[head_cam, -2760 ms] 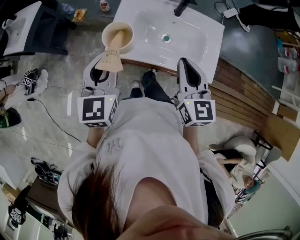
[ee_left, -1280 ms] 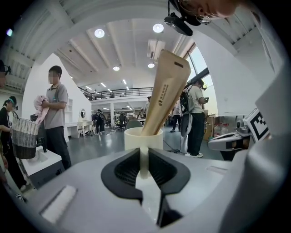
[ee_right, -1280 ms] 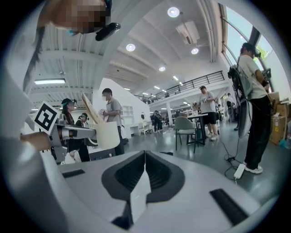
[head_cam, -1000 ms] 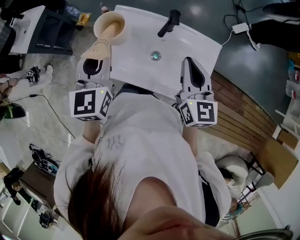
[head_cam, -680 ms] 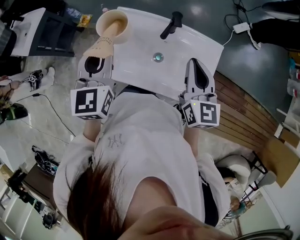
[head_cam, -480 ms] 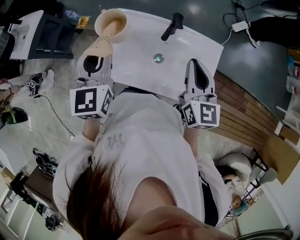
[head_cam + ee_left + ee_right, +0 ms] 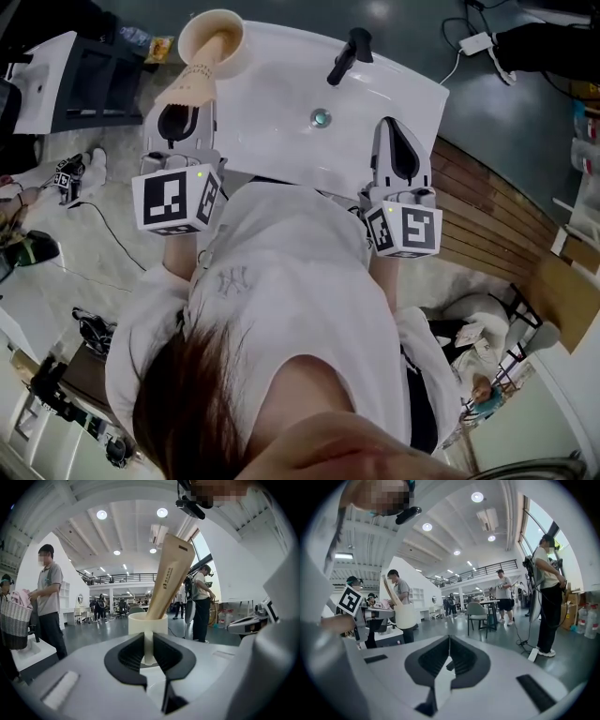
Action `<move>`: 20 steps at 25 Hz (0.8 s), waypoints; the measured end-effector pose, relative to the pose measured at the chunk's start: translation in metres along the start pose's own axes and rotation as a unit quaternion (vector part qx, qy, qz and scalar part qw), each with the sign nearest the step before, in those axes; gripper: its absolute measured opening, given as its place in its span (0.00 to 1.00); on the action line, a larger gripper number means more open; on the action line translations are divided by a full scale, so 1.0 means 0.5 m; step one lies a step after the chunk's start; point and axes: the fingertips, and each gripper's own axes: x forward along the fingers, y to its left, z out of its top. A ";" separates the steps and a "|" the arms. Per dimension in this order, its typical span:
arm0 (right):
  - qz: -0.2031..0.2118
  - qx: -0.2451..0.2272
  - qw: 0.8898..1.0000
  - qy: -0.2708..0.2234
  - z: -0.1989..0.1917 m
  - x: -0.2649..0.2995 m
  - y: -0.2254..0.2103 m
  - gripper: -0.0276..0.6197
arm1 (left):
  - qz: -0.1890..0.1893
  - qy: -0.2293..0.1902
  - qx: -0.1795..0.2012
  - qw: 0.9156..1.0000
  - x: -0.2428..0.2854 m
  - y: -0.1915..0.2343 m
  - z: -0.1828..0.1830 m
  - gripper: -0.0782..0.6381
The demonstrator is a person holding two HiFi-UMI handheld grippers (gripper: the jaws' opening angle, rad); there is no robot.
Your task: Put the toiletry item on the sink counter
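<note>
A cream cup [image 7: 211,42] with a tan tube [image 7: 190,82] leaning in it hangs over the far left corner of the white sink counter [image 7: 281,89]. My left gripper [image 7: 180,111] is shut on the cup's near wall. In the left gripper view the cup [image 7: 147,622] and tube [image 7: 169,576] rise just beyond the jaws. Whether the cup rests on the counter is hidden. My right gripper [image 7: 400,139] is shut and empty, over the counter's near right edge. The right gripper view shows the cup [image 7: 404,615] off to the left.
The black faucet [image 7: 347,54] and the drain [image 7: 321,118] lie in the basin between the grippers. A wooden platform [image 7: 487,211] runs on the right. Another white sink unit [image 7: 37,66] stands at the far left. Several people stand around the hall.
The left gripper has carried the cup and tube from in front of the sink up and left to the counter's far left corner. The right gripper has stayed shut above the near edge.
</note>
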 end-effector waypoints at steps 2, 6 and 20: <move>-0.006 -0.003 1.000 0.000 0.000 0.001 -0.002 0.06 | -0.002 -0.001 -0.002 1.000 0.008 0.006 -0.002 0.18; -0.018 -0.005 1.000 0.002 -0.001 0.003 -0.003 0.06 | -0.006 -0.003 -0.004 1.000 0.022 0.016 -0.009 0.18; -0.050 -0.002 0.999 0.017 -0.015 -0.006 -0.020 0.06 | -0.001 -0.002 -0.001 1.000 0.073 0.044 -0.031 0.18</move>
